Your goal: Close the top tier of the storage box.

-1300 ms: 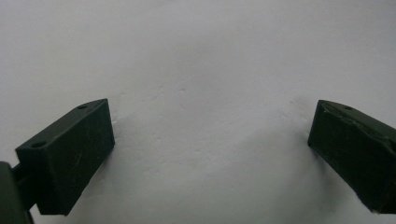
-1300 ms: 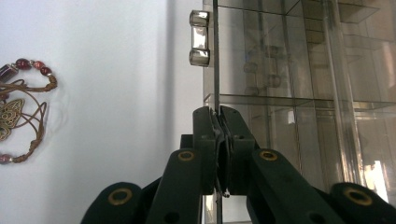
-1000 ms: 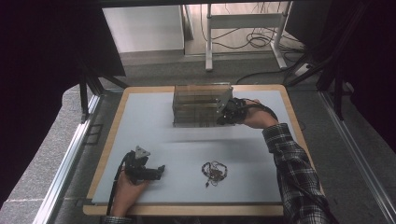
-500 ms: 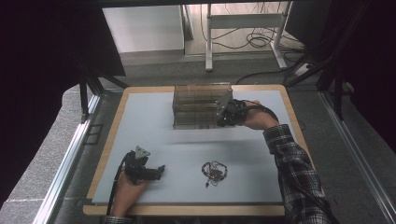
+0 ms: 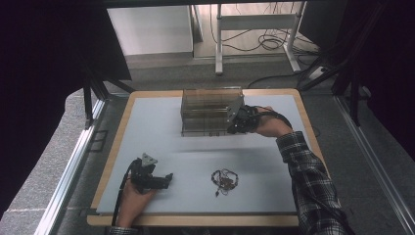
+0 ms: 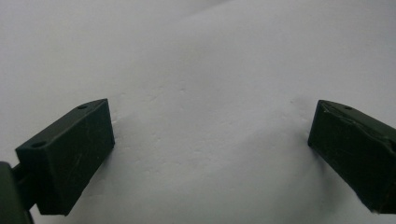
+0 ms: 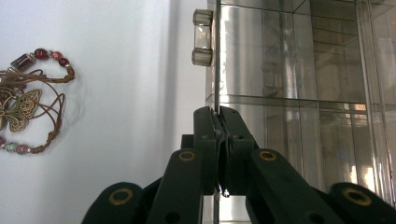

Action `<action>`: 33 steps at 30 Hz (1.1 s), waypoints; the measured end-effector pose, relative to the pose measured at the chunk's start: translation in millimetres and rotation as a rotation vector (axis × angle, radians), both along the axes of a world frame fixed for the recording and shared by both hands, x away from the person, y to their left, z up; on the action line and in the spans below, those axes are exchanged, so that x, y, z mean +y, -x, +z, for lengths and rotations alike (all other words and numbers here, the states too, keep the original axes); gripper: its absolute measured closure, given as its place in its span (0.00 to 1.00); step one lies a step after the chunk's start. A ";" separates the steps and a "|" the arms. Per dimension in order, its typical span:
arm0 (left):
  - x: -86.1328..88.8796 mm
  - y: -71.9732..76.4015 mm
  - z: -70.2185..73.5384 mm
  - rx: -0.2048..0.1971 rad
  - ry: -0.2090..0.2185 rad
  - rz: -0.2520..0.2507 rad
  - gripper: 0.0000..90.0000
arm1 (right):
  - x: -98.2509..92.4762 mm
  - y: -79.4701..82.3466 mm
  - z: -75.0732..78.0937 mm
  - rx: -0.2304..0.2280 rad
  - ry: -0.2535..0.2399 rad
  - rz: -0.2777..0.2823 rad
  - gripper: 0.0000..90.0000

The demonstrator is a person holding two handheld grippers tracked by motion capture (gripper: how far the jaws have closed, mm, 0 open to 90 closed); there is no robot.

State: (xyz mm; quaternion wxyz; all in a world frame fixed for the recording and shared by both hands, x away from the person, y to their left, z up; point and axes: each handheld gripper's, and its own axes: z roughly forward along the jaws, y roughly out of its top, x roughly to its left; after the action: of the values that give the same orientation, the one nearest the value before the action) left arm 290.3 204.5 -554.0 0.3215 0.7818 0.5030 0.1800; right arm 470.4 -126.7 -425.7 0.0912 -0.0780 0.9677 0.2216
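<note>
While the left gripper (image 5: 164, 180) lies at about seven o'clock on the pale grey table top (image 5: 156, 127), nearest the person, its own view shows what the high view cannot: the two black jaws stand wide apart, released, with bare table between them and nothing held. Just to its three o'clock, near the front edge, rests a tangled brown cord bracelet with red beads and a brass butterfly charm (image 5: 224, 178); the right gripper view picks out the beads and the butterfly (image 7: 21, 109), which the high view blurs into a small dark knot. Farther off, around one o'clock on the table, the right gripper (image 5: 234, 128) is at the right front corner of the clear acrylic box with shelves (image 5: 205, 110). From above, the grip is hidden by the gripper's body; the right gripper view settles it, with the jaws clenched on the thin transparent door panel (image 7: 216, 70), just below its small clear hinge block (image 7: 202, 37).
</note>
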 end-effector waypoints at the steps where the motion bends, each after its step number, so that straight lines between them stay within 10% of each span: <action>1: 0.0 0.0 0.0 0.000 0.000 0.000 0.01 | -0.1 0.0 -0.1 0.001 -0.001 -0.001 0.96; 33: 0.0 0.0 0.0 0.000 0.000 0.000 0.01 | -4.8 10.1 9.4 -0.016 -0.081 -0.066 0.90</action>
State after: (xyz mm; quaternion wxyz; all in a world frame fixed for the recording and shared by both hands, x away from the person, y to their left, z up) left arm 290.3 204.5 -554.1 0.3215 0.7818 0.5030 0.1800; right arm 460.4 -131.4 -416.2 0.1093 -0.0439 0.9593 0.2568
